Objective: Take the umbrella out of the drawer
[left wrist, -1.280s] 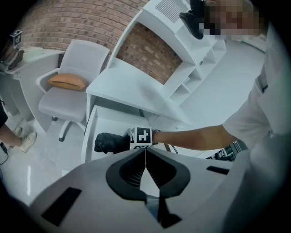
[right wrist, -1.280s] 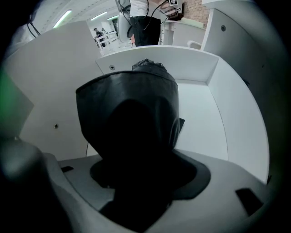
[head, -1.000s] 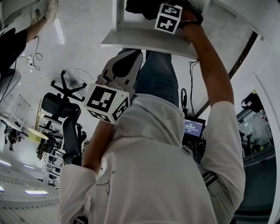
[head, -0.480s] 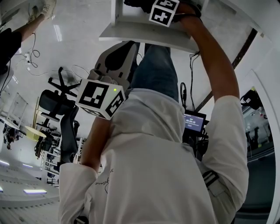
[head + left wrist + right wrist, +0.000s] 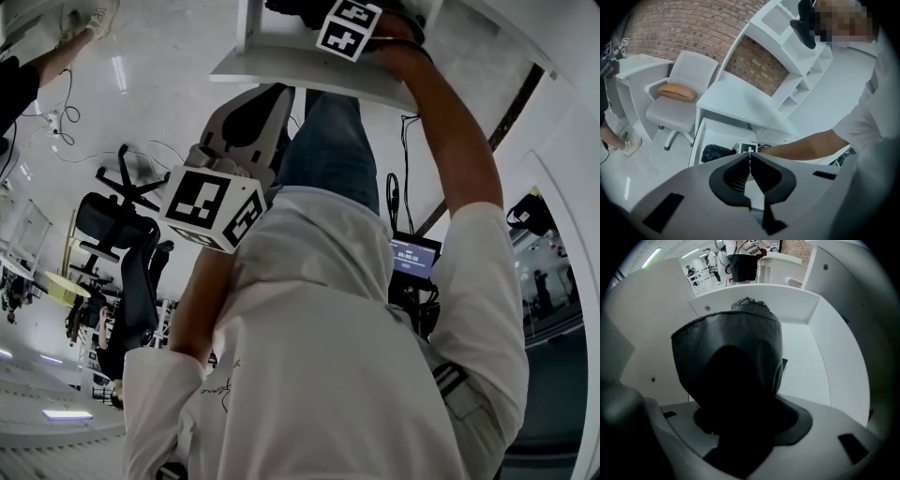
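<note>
Right gripper, spread but closing, straddles umbrella lying along drawer; left gripper closed.

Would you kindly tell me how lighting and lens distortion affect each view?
Head view: fisheye bends the drawer, glare streaks the floor. Left gripper view: dark round vignette, mosaic patch at top. Right gripper view: the black umbrella sinks into shadow near the lens.

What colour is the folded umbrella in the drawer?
Black. The folded umbrella shows best in the right gripper view.
</note>
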